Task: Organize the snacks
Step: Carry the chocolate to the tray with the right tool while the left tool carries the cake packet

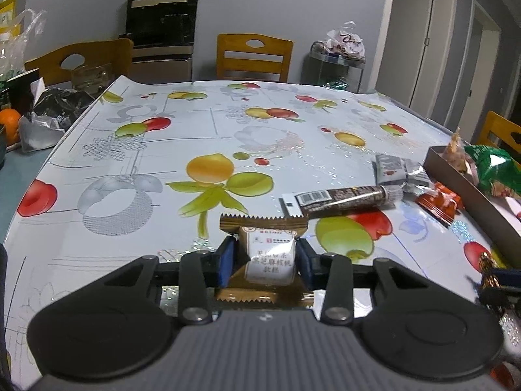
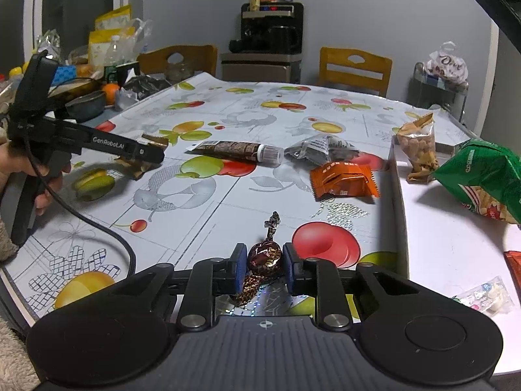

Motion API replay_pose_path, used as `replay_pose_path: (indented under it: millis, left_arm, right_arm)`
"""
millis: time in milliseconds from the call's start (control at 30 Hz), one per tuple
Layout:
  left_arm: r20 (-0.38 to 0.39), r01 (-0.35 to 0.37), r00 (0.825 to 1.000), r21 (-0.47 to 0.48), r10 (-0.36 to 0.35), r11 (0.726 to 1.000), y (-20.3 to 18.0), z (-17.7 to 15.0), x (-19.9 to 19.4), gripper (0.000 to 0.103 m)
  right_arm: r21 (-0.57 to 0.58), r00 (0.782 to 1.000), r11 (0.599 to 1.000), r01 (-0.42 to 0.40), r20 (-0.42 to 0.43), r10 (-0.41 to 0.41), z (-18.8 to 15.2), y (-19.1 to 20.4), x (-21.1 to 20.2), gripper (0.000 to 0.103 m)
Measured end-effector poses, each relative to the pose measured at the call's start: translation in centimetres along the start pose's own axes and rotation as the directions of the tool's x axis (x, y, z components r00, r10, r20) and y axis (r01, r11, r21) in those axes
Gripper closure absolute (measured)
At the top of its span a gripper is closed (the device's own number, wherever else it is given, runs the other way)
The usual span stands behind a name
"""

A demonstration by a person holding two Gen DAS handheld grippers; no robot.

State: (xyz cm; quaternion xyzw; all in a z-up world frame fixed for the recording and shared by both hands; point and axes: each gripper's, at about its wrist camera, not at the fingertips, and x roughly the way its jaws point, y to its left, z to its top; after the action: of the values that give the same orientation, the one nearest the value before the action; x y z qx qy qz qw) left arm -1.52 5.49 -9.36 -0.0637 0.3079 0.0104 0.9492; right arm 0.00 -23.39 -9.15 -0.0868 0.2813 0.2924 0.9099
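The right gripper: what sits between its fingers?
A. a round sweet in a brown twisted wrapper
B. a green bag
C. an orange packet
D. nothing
A: the right gripper has the round brown-wrapped sweet between its blue pads, while the orange packet lies farther off on the table.

Tablecloth (image 1: 202,123) with fruit print covers the frame centre. Two wooden chairs (image 1: 254,57) stand along the far edge. Black dispenser (image 1: 162,26) against the grey wall, upper centre. Orange (image 1: 9,123) and black bag (image 1: 62,104) at left. Glass stand (image 1: 335,68) with bag, upper right
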Motion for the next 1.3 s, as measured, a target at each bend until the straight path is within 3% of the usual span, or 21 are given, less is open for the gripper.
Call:
replay_pose_path:
  millis: [733,1300]
  left_arm:
    - [-0.009,0.09,0.996,0.047,-0.09,0.995,-3.4,0.0,-1.4,0.067]
    - [0.016,0.164,0.986,0.103,-0.167,0.981,-6.7,1.0,-3.1,0.067]
  right_arm:
    - [-0.031,0.997,0.999,-0.045,0.06,0.046,0.7,0.1,-0.7,0.078]
    - [0.022,0.988,0.999,-0.029,0.151,0.025,2.2,-2.7,-2.7,0.078]
